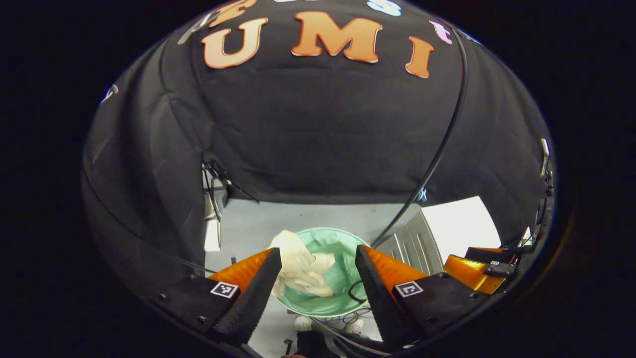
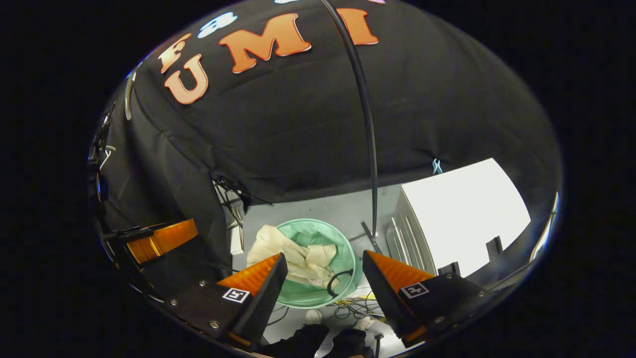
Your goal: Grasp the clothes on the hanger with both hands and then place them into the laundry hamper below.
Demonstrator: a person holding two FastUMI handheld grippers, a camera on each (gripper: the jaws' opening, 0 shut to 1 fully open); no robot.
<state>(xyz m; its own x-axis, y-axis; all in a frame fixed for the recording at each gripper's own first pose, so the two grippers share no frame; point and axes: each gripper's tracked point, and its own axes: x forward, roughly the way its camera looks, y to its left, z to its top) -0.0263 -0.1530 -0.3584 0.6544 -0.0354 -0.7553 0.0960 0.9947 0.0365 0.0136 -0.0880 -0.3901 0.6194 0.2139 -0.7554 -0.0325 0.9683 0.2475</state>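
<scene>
Left gripper view looks down between the spread fingers of the left gripper, which hold nothing; below them stands the laundry hamper, a round green tub on the pale floor. The clothes, a cream garment, lie crumpled inside it, with one fold draped over the rim at about ten o'clock. The right gripper view agrees: the right gripper is also spread and empty, the hamper sits beneath, and the garment hangs partly over the edge at nine to ten o'clock.

The cloth looks light, soft and limp, so it will sag and slide rather than keep any shape. If the overhanging fold needs tucking in, a bunched ridge near the rim seems the best place to pinch.

A white cabinet stands at the hamper's three o'clock side. A black cable hangs down the booth wall towards the floor there, and loose wires lie at six o'clock, close to the tub; these could snag a lowered finger. The person's dark shoes show at the bottom edge.
</scene>
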